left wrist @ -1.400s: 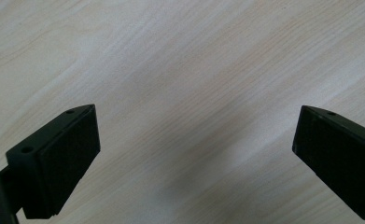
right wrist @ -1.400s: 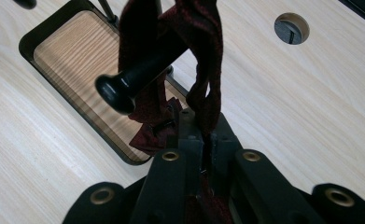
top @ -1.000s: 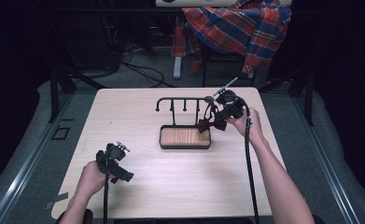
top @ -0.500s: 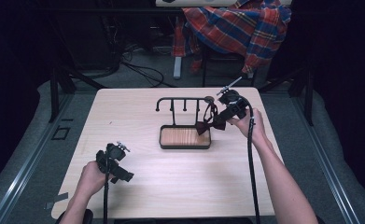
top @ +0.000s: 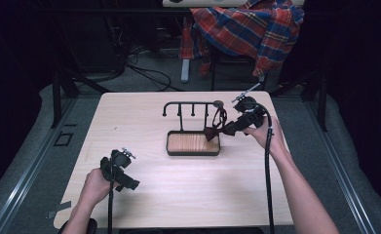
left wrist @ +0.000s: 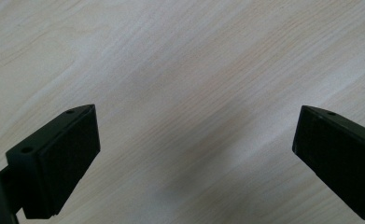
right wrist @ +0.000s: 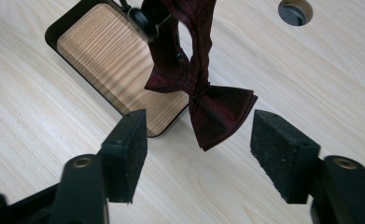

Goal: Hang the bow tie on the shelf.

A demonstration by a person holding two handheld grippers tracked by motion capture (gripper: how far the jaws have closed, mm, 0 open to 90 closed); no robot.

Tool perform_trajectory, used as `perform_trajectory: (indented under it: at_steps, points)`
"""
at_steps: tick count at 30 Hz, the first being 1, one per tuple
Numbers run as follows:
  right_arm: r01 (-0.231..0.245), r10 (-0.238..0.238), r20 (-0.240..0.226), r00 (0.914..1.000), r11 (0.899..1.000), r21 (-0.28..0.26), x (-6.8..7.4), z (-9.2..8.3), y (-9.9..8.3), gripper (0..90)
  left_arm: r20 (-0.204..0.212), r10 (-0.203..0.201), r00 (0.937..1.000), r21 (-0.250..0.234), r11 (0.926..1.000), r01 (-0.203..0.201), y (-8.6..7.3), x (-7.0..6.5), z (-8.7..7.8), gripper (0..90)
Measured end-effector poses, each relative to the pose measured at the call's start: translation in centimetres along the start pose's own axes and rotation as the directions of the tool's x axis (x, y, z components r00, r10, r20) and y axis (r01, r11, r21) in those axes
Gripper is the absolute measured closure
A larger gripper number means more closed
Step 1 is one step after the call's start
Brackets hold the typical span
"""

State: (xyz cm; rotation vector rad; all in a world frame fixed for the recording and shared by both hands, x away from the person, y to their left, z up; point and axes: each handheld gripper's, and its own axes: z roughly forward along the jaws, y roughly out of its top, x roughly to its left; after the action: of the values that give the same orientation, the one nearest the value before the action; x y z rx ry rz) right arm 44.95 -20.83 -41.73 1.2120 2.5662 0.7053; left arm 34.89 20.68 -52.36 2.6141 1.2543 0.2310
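Bow tie (right wrist: pixel 203 100) on rack (top: pixel 188 105), right gripper (right wrist: pixel 199 140) open

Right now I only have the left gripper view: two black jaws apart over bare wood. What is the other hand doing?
Observer: The right gripper is open, its jaws either side of a dark red bow tie without touching it.
Operator: Is the bow tie lying on the table?
Observer: No, it hangs by its strap from the right end of a black rack.
Operator: What does that rack stand on?
Observer: A black-rimmed tray with a wooden floor, near the middle of the table.
Operator: And where is my left gripper?
Observer: In the high view the left gripper sits near the table's front left, far from the tray.
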Motion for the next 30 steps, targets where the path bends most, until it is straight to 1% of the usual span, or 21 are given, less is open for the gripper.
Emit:
perform_trajectory:
  at_steps: [4, 5, 6, 9, 12, 18, 21, 22, 26, 27, 29, 30]
  points:
    - [-0.003, 0.003, 0.003, 1.0, 1.0, -0.006, 0.3, -0.3, -0.8, 30.5, -0.003, 0.0, 1.0, -0.002, 1.0, 0.0, 0.0, -0.1, 0.0, 0.8]
    - [0.004, -0.004, 0.003, 1.0, 1.0, -0.005, 0.3, -0.4, -1.0, 29.8, -0.003, -0.002, 1.0, -0.003, 1.0, 0.002, 0.0, -0.1, 0.0, 0.8]
    - [0.0, 0.0, 0.001, 1.0, 1.0, -0.009, 0.5, -0.4, -1.3, 29.1, -0.002, -0.002, 1.0, -0.004, 1.0, 0.002, 0.0, -0.1, 0.0, 0.8]
    - [0.006, -0.006, -0.005, 1.0, 1.0, -0.013, 0.8, -0.4, -2.1, 26.3, -0.003, -0.002, 1.0, -0.004, 1.0, 0.002, 0.0, 0.0, 0.0, 0.8]
    - [0.021, -0.021, -0.008, 0.9997, 1.0, 0.004, 1.2, -0.3, -2.9, 23.8, -0.004, -0.001, 1.0, -0.005, 1.0, 0.001, 0.0, -0.1, 0.0, 0.8]
    - [0.039, -0.038, -0.038, 0.9985, 0.999, 0.014, 2.1, 0.0, -4.2, 18.6, -0.009, 0.002, 1.0, -0.006, 1.0, -0.002, 0.0, 0.0, -0.1, 0.8]
    - [0.044, -0.043, -0.037, 0.9984, 0.999, 0.022, 2.7, 0.2, -4.9, 16.8, -0.011, -0.008, 0.9999, -0.009, 0.9999, 0.008, 0.0, 0.0, 0.0, 0.8]
    - [0.052, -0.051, -0.044, 0.9977, 0.998, 0.031, 2.7, 0.3, -5.1, 16.2, -0.013, -0.01, 0.9999, -0.01, 0.9999, 0.009, 0.0, 0.0, 0.0, 0.8]
    - [0.054, -0.052, -0.046, 0.9976, 0.998, 0.045, 3.3, 0.7, -5.9, 15.4, -0.013, -0.014, 0.9998, -0.01, 0.9999, 0.014, 0.0, 0.1, 0.0, 1.1]
    - [0.064, -0.061, -0.048, 0.997, 0.996, 0.058, 3.3, 0.8, -6.0, 15.3, -0.013, -0.016, 0.9998, -0.008, 0.9998, 0.016, 0.0, 0.1, 0.0, 1.2]
    - [0.066, -0.063, -0.051, 0.9967, 0.996, 0.066, 3.5, 1.0, -6.5, 15.1, -0.014, -0.015, 0.9998, -0.008, 0.9999, 0.015, 0.0, 0.1, 0.0, 1.2]
    - [0.06, -0.057, -0.052, 0.997, 0.996, 0.061, 3.7, 1.1, -6.7, 15.0, -0.013, -0.015, 0.9998, -0.009, 0.9999, 0.015, 0.0, 0.1, 0.0, 1.1]
